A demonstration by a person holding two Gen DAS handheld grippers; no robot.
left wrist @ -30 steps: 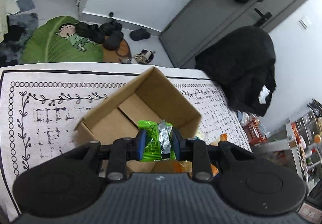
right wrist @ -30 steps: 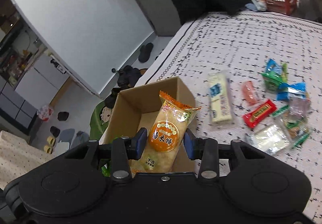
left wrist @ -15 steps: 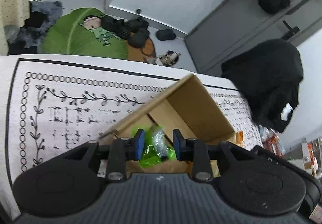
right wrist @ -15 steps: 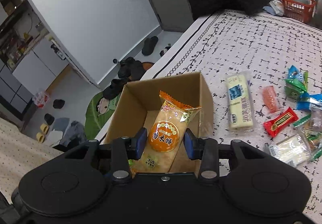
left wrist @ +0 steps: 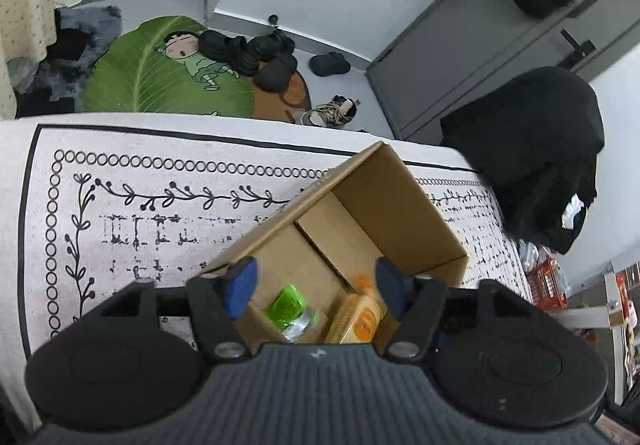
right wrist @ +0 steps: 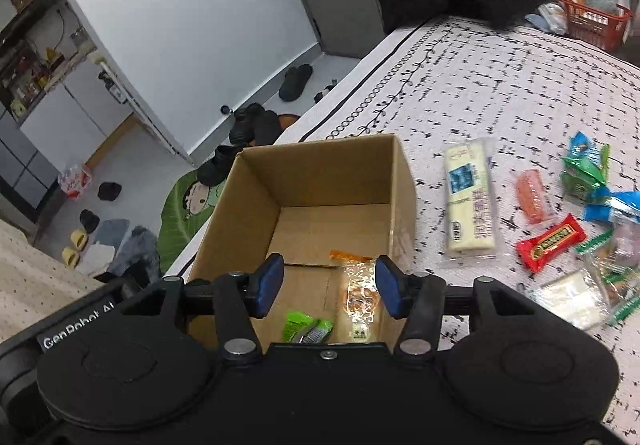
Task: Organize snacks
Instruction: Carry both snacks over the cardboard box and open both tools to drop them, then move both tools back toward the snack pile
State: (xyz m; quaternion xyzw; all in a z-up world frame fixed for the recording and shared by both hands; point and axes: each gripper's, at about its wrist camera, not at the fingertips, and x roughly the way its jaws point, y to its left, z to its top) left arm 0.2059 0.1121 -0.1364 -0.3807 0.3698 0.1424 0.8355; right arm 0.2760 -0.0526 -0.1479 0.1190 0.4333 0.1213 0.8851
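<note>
An open cardboard box [left wrist: 384, 185] [right wrist: 320, 169] stands on the patterned white cloth. On its floor lie a green snack packet [left wrist: 290, 303] [right wrist: 306, 327] and an orange rice-cracker packet [left wrist: 358, 319] [right wrist: 356, 297]. My left gripper [left wrist: 316, 291] hangs open above the box's near end, nothing between its blue pads. My right gripper [right wrist: 328, 285] is open too, over the same end, with the cracker packet lying below it. Several loose snacks lie on the cloth right of the box: a long white bar [right wrist: 470, 201], a red bar [right wrist: 550, 243], a pink packet [right wrist: 532, 195], blue and green packets [right wrist: 588, 173].
The cloth-covered table [left wrist: 140, 213] ends just beyond the box. Below are a green leaf rug [left wrist: 160, 73], dark shoes [left wrist: 256, 53] and a grey cabinet [left wrist: 480, 45]. A black garment [left wrist: 532, 149] hangs past the table's corner. A red basket [right wrist: 592, 21] sits beyond the far edge.
Both grippers opened. The green packet dropped from the left one and the orange cracker packet from the right one into the box. Both grippers have pulled back a little.
</note>
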